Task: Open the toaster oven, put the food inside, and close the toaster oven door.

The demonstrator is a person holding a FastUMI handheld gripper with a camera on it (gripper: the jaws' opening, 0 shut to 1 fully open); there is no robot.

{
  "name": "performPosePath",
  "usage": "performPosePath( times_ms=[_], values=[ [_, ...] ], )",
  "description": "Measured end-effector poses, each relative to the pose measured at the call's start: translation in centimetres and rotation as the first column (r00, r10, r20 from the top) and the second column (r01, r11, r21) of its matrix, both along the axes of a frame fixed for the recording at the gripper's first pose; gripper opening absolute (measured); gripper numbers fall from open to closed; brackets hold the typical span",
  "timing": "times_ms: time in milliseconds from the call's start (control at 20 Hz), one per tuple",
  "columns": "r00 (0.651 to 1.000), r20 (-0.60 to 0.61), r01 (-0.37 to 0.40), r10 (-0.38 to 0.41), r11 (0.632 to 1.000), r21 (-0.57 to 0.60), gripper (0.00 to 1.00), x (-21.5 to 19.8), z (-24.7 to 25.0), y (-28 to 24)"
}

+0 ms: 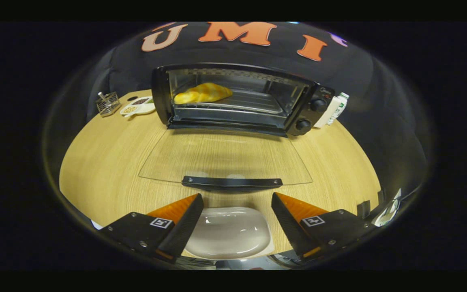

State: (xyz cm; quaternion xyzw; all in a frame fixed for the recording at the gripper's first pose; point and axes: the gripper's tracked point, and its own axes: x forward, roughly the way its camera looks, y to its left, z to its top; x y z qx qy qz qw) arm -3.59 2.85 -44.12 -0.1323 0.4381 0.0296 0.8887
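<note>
The black toaster oven (310,111) stands at the back of the wooden table with its glass door (225,158) folded down flat toward me. A yellow-orange piece of bread (203,93) lies on the rack inside, toward the left. The door's dark handle (231,182) sits just ahead of my fingertips. My gripper (236,199) is open with nothing held, its fingers spread wide above an empty white plate (229,233) that lies between them.
Left of the oven stand a small wire holder (108,103) and a white dish with dark bits (138,106). Behind the oven's right side is a white bottle with a green label (337,107). The table's front right edge (373,190) curves close to the right finger.
</note>
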Motion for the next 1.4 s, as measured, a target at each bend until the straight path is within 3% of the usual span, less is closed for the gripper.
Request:
performPosePath(
  times_ms=[650,950,1400],
  values=[
    [0.996,-0.062,0.072,-0.068,0.995,0.070,1.00,0.8,-2.4,0.0],
    [0.997,-0.009,0.080,-0.079,0.988,0.129,1.00,1.5,0.8,0.3],
    [0.988,0.127,0.073,-0.091,0.988,0.138,1.00,6.4,6.5,1.3]
  ],
)
